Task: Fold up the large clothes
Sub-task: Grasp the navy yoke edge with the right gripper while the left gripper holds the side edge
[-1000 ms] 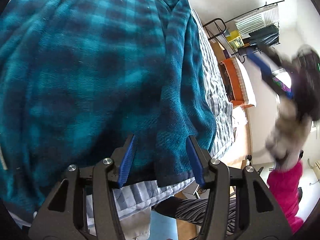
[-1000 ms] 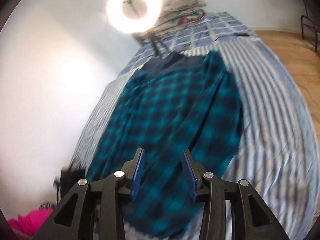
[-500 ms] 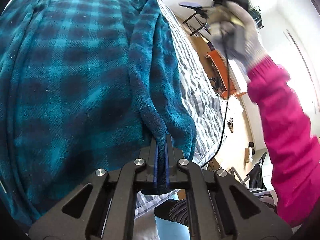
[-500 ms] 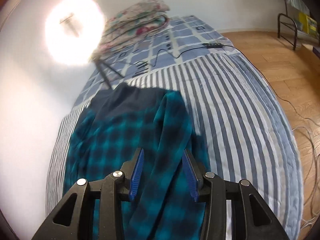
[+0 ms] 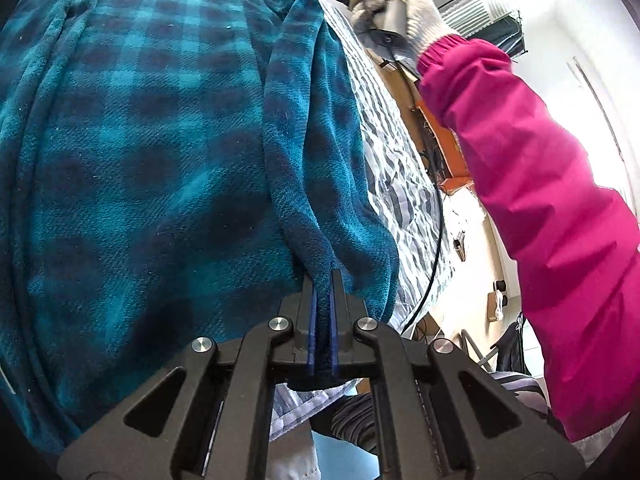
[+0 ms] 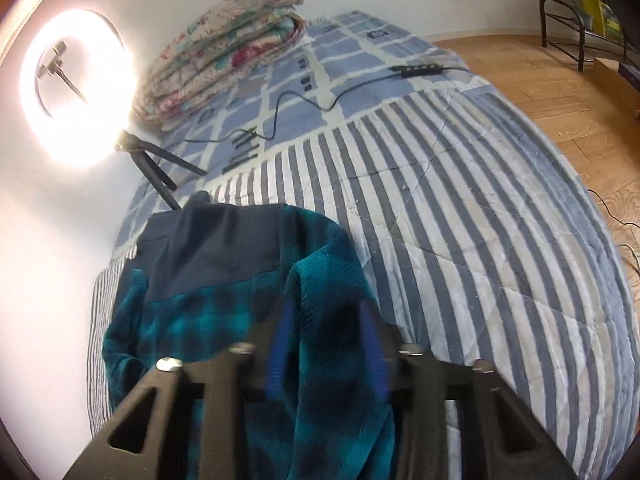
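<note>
- Since a second ago the left gripper (image 5: 322, 320) has closed its jaws on the lower edge of the teal plaid fleece garment (image 5: 152, 140), and the right gripper (image 6: 326, 350) has swept up the bed from the hem end to the far end, by the dark navy band (image 6: 204, 252).
- The left jaws are clamped tight on a pinched ridge of fleece near the foot of the bed; the right jaws stand apart, straddling a raised fold of the fleece, blurred — nothing gripped there yet.
- The garment lies lengthwise on the striped bedspread (image 6: 480, 240), its right edge bunched up between the two grippers.
- Beyond it stand a ring light (image 6: 76, 88) on a tripod, a black cable (image 6: 320, 100) and a folded floral quilt (image 6: 224, 64).
- Risk, as I judge it: the right jaws may catch only one layer, so the fold comes up skewed; a hard pull could drag the fleece toward the tripod.
- No readable label or writing anywhere.
</note>
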Motion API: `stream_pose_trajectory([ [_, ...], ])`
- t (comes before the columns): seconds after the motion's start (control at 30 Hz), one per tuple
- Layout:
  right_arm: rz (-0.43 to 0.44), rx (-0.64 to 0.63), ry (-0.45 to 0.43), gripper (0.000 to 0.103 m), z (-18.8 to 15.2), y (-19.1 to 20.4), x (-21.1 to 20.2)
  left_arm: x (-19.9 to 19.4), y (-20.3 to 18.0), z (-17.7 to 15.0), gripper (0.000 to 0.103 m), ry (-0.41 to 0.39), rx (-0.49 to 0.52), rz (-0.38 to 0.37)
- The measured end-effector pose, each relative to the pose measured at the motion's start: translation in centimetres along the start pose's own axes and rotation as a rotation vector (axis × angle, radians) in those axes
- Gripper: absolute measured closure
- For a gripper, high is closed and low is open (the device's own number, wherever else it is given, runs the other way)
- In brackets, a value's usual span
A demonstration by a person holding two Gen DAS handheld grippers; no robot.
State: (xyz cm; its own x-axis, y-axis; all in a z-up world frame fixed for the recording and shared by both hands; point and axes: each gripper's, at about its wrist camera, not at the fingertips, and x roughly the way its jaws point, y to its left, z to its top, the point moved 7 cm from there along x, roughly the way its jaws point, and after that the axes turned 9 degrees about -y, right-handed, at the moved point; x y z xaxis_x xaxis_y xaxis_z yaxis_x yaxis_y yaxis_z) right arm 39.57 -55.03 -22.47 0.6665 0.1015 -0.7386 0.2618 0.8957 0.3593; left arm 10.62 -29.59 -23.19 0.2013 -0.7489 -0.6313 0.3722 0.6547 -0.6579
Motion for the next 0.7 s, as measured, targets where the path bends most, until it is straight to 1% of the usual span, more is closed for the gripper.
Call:
stream_pose_trajectory([
  [0.03,-0.001,-0.008,0.005,0.095,-0.1,0.1,0.2,-0.1,-0.1,0.0,0.101,-0.002,0.005,0.001],
  [0.1,-0.005,-0.033,0.001,0.100,-0.2,0.6,-0.1,-0.2,-0.4,-0.2,0.101,-0.003,0.016,0.003],
  [0.17,-0.033,-0.084,-0.021,0.101,0.1,1.4,-0.9,-0.3,-0.7,-0.4,0.101,-0.002,0.017,-0.002],
  [0.27,-0.055,-0.124,-0.044,0.101,0.7,3.0,-2.5,-0.7,-1.2,-0.7,0.102,-0.009,0.027,-0.005],
  [0.37,-0.102,-0.238,-0.085,0.102,1.5,5.7,-4.0,-1.2,-1.4,-1.1,0.102,-0.016,0.021,-0.015],
  [0.4,-0.107,-0.279,-0.098,0.102,1.8,7.1,-4.3,-1.4,-1.3,-1.2,0.102,-0.015,0.019,-0.021],
  [0.47,-0.093,-0.319,-0.107,0.102,2.0,9.5,-4.2,-1.6,-0.9,-1.3,0.102,-0.014,0.009,-0.020],
  [0.57,-0.090,-0.389,-0.084,0.102,1.4,13.0,-1.7,-1.7,0.3,-1.3,0.102,-0.015,-0.033,-0.009],
  [0.67,-0.098,-0.475,-0.039,0.102,-0.7,16.0,2.7,-1.4,2.0,-1.4,0.102,-0.002,-0.105,0.005],
  [0.7,-0.087,-0.497,-0.018,0.101,-1.6,16.8,4.3,-1.3,2.4,-1.5,0.102,0.000,-0.116,0.013],
])
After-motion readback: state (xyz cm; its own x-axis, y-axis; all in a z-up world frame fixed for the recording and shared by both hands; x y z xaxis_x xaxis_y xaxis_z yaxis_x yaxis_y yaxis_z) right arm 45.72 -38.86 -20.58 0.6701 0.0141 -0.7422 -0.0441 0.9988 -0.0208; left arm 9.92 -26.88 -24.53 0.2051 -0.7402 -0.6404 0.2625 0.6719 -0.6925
